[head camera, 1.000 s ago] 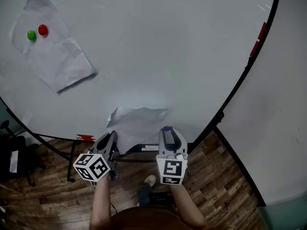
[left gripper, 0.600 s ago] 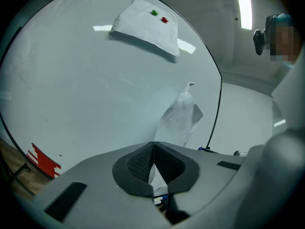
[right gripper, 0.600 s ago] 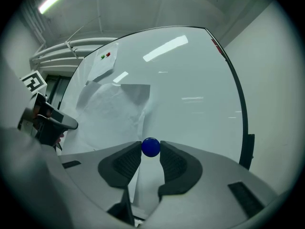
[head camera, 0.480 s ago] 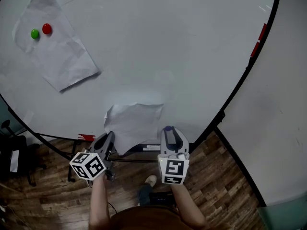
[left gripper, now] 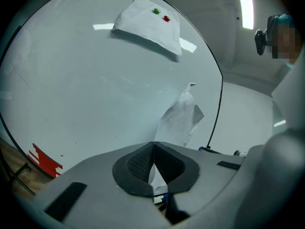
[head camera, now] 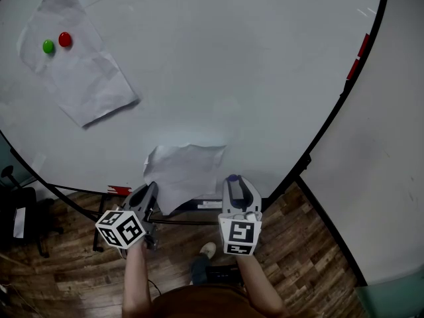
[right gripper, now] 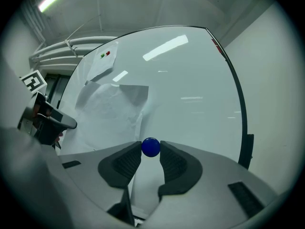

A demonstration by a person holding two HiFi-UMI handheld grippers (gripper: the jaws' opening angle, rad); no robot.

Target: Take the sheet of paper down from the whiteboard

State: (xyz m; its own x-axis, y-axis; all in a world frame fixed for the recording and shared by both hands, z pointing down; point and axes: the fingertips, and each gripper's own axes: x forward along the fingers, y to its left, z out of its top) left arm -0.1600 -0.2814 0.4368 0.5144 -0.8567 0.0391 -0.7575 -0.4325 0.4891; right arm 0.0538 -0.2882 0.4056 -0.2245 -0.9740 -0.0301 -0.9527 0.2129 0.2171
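Left gripper view: left gripper [left gripper: 153,147] has its jaws pinched flat on the lower edge of the sheet of paper [left gripper: 181,120].
Right gripper [right gripper: 151,152]: clenched on a blue magnet [right gripper: 151,147] (contact with the board unclear).
Paper position: rises up and away from the left jaws, low against the whiteboard [head camera: 252,78], between both grippers, left one nearer.
Next move: likely the left pulls the sheet clear of the board.

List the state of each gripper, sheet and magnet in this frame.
left gripper: fingers shut on the lower sheet.
right gripper: fingers shut on the blue magnet.
lower sheet: crumpled, no magnet on it, pinched at its bottom edge.
upper sheet: creased, pinned to the whiteboard.
green magnet: on the upper sheet.
red magnet: on the upper sheet.
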